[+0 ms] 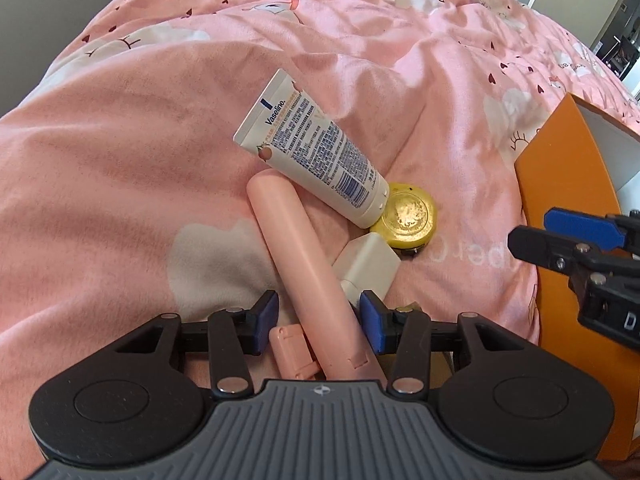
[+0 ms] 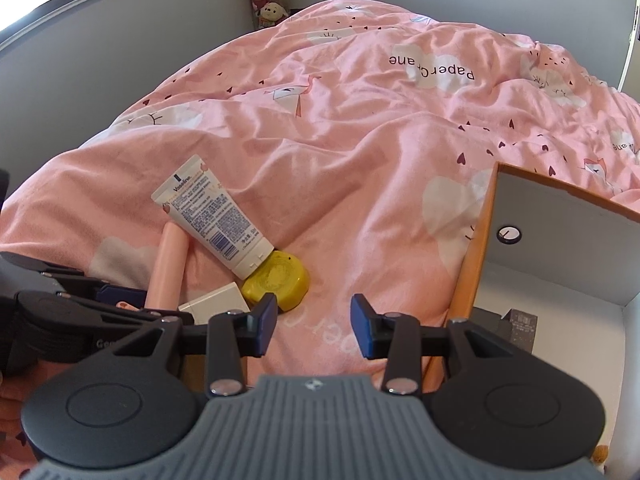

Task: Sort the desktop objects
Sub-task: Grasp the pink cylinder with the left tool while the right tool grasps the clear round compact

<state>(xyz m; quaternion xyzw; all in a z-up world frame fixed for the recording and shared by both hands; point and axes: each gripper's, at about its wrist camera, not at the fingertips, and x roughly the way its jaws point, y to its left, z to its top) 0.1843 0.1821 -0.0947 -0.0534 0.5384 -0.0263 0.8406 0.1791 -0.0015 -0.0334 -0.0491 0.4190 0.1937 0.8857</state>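
Pink blanket [image 1: 120, 200] covers the bed, orange box [image 1: 568, 184] at the right edge, open top. Small heap mid-blanket: pink tube [image 1: 304, 264], long axis running near-to-far and leaning a bit left at the far end; lotion tube [image 1: 316, 148] lying across its far tip, cap on the yellow tin [image 1: 408, 216]; white block [image 1: 370, 264] just right of the pink tube. Left gripper [image 1: 319, 320] is the nearer one — pads released, straddling the tube's near end w/ gaps both sides. Right gripper [image 2: 313, 326] hangs released over bare blanket btw heap and box — holding nothing.
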